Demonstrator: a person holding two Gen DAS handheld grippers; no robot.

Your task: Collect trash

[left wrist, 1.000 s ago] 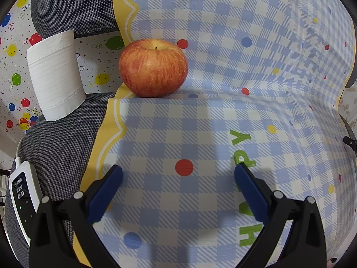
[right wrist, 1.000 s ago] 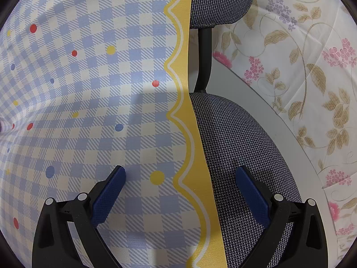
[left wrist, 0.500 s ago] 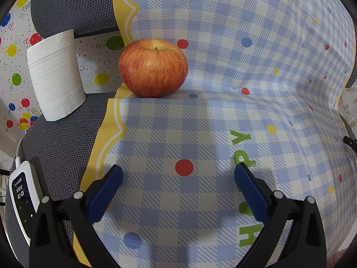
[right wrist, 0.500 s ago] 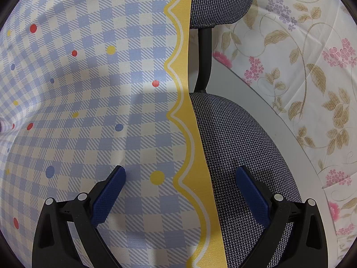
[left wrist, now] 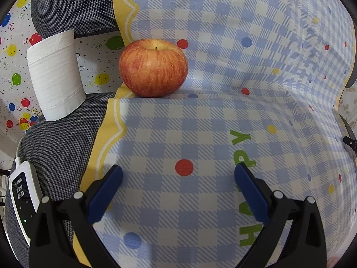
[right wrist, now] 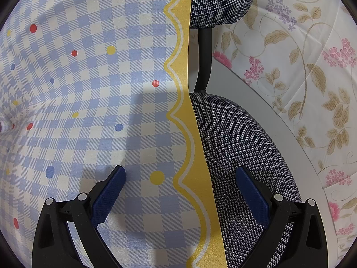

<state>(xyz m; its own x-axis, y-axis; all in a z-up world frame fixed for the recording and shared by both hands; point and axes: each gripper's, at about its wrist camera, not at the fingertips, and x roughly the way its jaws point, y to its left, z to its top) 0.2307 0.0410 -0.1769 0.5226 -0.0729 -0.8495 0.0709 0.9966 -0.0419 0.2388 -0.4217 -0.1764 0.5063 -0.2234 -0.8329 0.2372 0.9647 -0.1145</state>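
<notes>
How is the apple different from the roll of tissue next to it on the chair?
The apple is round, red and yellow streaked; the tissue roll is a white cylinder. The apple sits stem up on the checked cloth; the tissue roll stands on end, leaning slightly, on the bare grey chair seat. The tissue roll stands taller than the apple. Both are untouched, beyond the open left gripper.

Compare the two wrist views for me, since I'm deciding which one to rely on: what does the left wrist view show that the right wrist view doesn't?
Only the left wrist view shows the apple, the paper roll standing on the grey seat, the white remote at the seat edge, and the balloon-print sheet behind.

Only the right wrist view shows the black chair post and the floral sheet.

Both show the checked cloth with its yellow border over the grey chair seat, and an open, empty hand-held gripper: left, right.
</notes>
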